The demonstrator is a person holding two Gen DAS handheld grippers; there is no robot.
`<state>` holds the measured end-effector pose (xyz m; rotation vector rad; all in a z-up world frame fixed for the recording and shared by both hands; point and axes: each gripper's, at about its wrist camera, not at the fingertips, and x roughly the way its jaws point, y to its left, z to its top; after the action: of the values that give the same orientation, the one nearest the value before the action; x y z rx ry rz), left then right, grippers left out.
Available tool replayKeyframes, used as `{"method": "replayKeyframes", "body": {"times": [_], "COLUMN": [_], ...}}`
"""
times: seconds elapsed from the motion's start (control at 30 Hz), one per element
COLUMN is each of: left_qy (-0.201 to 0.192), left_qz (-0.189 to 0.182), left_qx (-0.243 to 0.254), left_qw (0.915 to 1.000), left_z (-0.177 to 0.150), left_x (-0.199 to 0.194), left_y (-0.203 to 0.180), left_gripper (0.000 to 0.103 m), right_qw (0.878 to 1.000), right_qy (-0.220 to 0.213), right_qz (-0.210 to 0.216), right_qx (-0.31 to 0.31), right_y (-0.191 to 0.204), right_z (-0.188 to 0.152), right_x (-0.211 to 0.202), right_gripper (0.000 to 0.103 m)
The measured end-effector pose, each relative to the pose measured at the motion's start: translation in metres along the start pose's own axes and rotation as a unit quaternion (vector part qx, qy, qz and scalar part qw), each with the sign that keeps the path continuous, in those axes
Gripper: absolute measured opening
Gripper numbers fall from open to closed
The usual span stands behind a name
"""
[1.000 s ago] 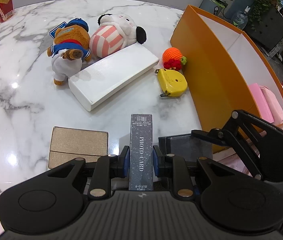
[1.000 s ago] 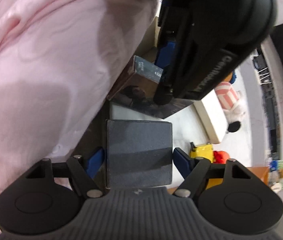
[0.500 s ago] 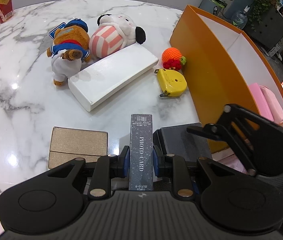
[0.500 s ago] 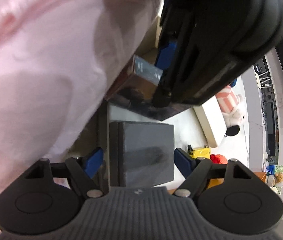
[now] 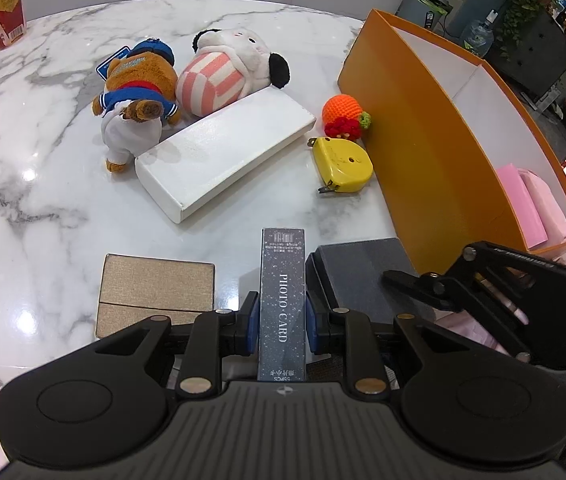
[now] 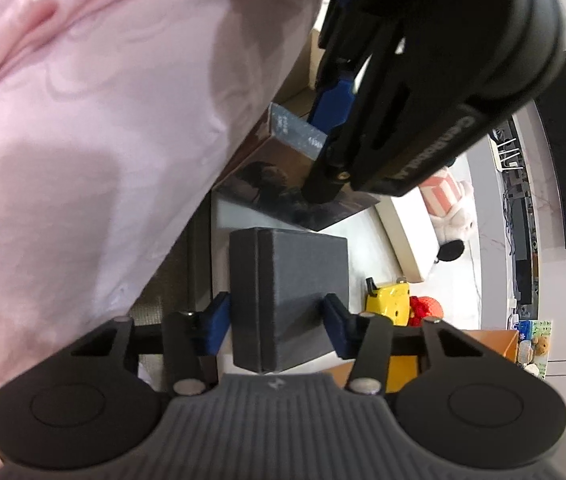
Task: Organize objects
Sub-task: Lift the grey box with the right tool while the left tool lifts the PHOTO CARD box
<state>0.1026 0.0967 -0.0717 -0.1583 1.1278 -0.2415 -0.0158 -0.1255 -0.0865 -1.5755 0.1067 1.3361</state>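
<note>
My left gripper (image 5: 282, 318) is shut on a narrow dark "PHOTO CARD" box (image 5: 283, 272), held upright over the marble table's (image 5: 43, 200) near edge. In the right wrist view the same box (image 6: 295, 136) shows above, beside a blue pad (image 6: 333, 98) of the left gripper. My right gripper (image 6: 277, 324) has its jaws closing on a dark grey box (image 6: 303, 272), with both blue pads against its sides. In the left wrist view the grey box (image 5: 355, 272) lies just right of the card box, with a right finger (image 5: 407, 282) over it.
An orange box (image 5: 415, 152) holding pink items (image 5: 523, 204) stands on the right. A white long box (image 5: 223, 156), bear plush (image 5: 135, 92), striped plush (image 5: 223, 72), crochet orange (image 5: 341, 110), yellow tape measure (image 5: 343, 164), tan box (image 5: 155, 296) and drink carton (image 5: 3, 12) are on the table. A pink sleeve (image 6: 83, 140) fills the right wrist view's left.
The right gripper's jaws have narrowed from wide around the grey box to touching its sides, and the box now shows a side face. The left gripper and its card box have not moved.
</note>
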Motion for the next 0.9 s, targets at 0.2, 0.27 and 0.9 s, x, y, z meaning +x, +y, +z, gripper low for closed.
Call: {"method": "replayKeyframes", "body": {"times": [0.2,0.27,0.9], "left_qy": [-0.001,-0.001,0.002], "left_qz": [0.007,0.008,0.003], "left_qx": [0.0,0.001,-0.019], "left_qw": [1.0,1.0,0.9998], "left_z": [0.001,0.002,0.005], "left_x": [0.001,0.001,0.003], "left_y": [-0.003,-0.003,-0.002], "left_gripper": [0.027,0.027,0.027], "right_qw": [0.989,0.974,0.87], "right_qy": [-0.014,-0.014,0.043], "right_qz": [0.07,0.109,0.221], "right_qx": [0.129,0.2,0.438], "right_y": [-0.073,-0.097,-0.127], "right_z": [0.003,-0.001,-0.009], "right_x": [0.04,0.031,0.033], "right_gripper": [0.041,0.04,0.04]}}
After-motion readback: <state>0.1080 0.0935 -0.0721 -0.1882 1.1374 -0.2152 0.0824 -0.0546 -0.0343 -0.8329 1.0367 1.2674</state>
